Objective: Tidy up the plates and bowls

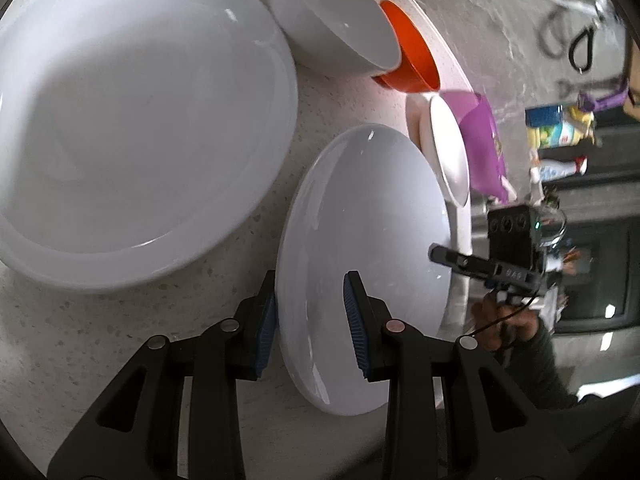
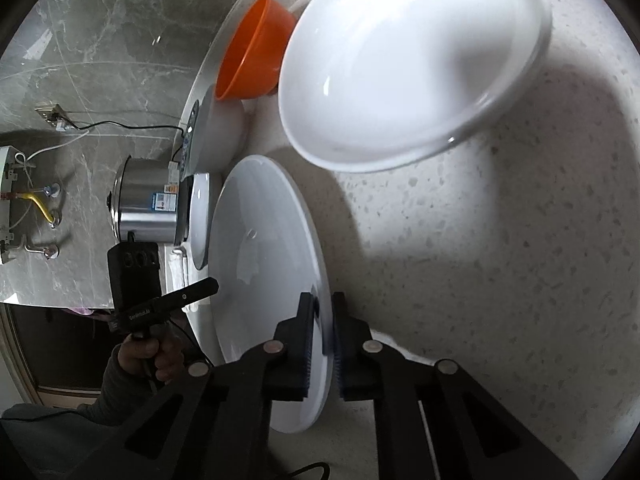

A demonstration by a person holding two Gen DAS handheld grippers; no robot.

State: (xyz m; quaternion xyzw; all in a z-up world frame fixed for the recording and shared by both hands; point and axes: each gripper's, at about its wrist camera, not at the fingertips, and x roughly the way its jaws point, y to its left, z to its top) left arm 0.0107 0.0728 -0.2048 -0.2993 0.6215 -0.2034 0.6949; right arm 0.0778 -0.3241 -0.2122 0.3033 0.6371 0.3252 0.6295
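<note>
A: Where was the plate [image 2: 264,280]?
B: Lower centre of both views, on the speckled table [image 2: 500,260], below the big white dish [image 2: 400,72].
A: Grippers?
B: Right gripper [image 2: 322,344] was clamped on the plate's rim. Left gripper [image 1: 310,320] straddled the opposite rim, narrow; pad contact unclear.
A: Neighbours?
B: Orange bowl [image 1: 412,52] at top.

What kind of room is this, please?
Probably a home kitchen: white plates and bowls lie on a speckled counter, and a steel cooker pot stands before a marble wall.
</note>
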